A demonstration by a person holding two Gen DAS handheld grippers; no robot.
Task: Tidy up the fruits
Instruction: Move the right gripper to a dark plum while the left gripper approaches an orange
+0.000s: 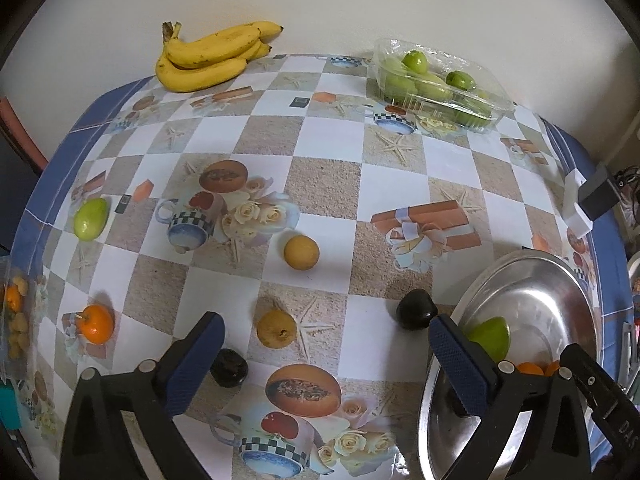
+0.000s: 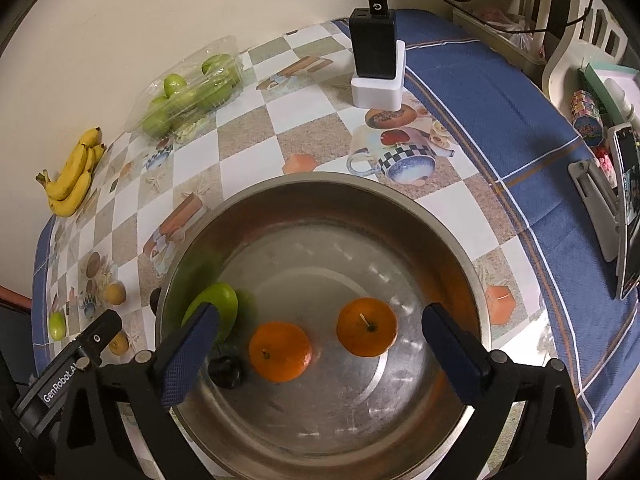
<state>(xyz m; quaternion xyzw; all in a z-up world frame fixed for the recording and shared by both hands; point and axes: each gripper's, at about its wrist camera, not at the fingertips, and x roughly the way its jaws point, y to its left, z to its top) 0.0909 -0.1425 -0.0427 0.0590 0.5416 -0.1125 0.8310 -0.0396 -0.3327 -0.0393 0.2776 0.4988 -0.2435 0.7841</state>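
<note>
Two oranges (image 2: 324, 338) low-centre in the round steel bowl (image 2: 400, 200), right gripper (image 2: 320, 354) spread wide around nothing, left gripper (image 1: 326, 356) likewise released above the checked tablecloth (image 1: 320, 184).

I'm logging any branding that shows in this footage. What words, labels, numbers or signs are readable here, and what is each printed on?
"GenRobot.A", cut off after that: white print on the black body of the left gripper, seen from the right wrist view.
"DAS", cut off: pale letters on the black body of the right gripper, seen from the left wrist view.
Power symbol: on the black plug atop the black charger block.
Upright phone's screen: too blurred to read.
</note>
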